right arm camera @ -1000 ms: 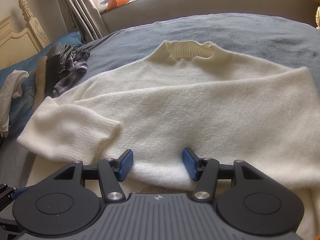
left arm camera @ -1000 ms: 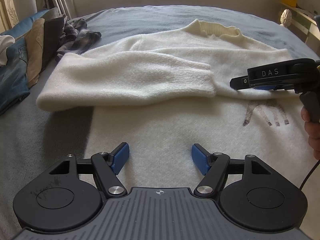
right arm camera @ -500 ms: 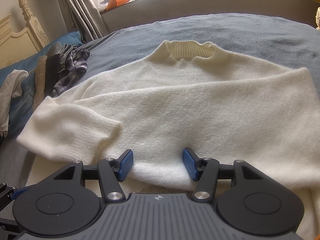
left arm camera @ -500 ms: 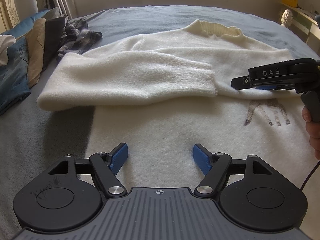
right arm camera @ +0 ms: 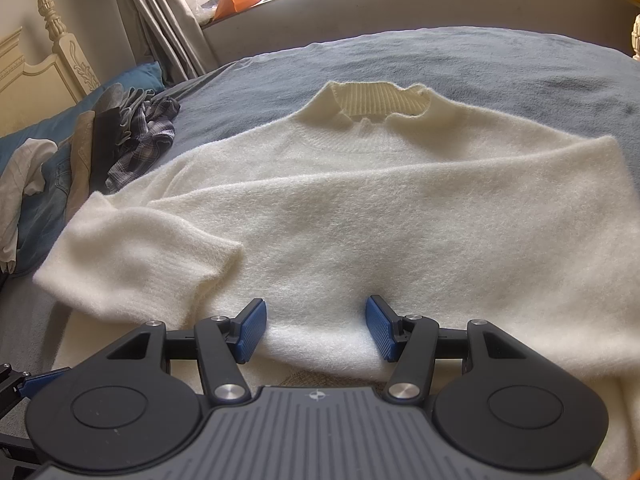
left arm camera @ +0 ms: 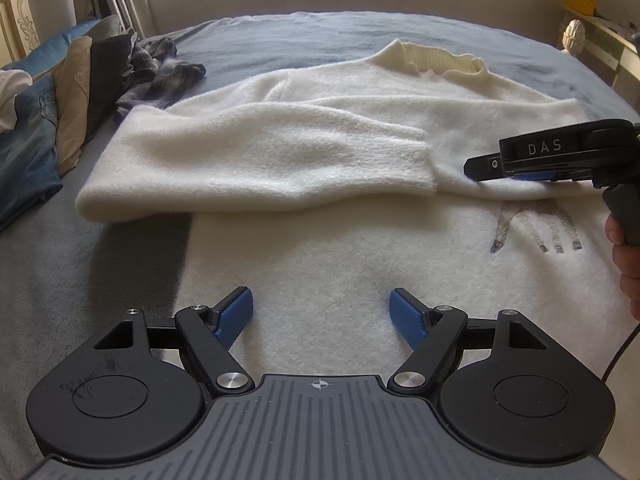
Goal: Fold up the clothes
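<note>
A fluffy cream sweater [left arm camera: 320, 152] [right arm camera: 360, 208] lies spread on the grey bed, ribbed collar [right arm camera: 376, 100] at the far side. One sleeve [left arm camera: 260, 160] is folded across its body. The near white cloth [left arm camera: 320, 256] is flatter and carries a grey print [left arm camera: 536, 224]. My left gripper [left arm camera: 322, 316] hovers over this cloth with nothing between its pads, and its jaws are opening. My right gripper [right arm camera: 316, 328] [left arm camera: 476, 168] rests on the sweater's near folded edge. That edge lies between its pads, which stand apart without pinching it.
A heap of clothes [left arm camera: 80, 92] (jeans, tan and dark pieces, a plaid shirt [right arm camera: 144, 140]) lines the bed's left side by the headboard [right arm camera: 52, 52]. A hand [left arm camera: 624, 248] holds the right gripper's handle. Bare grey blanket [left arm camera: 80, 280] shows at near left and far side.
The left gripper's jaws have spread a little wider. Both grippers and the sweater stay where they were.
</note>
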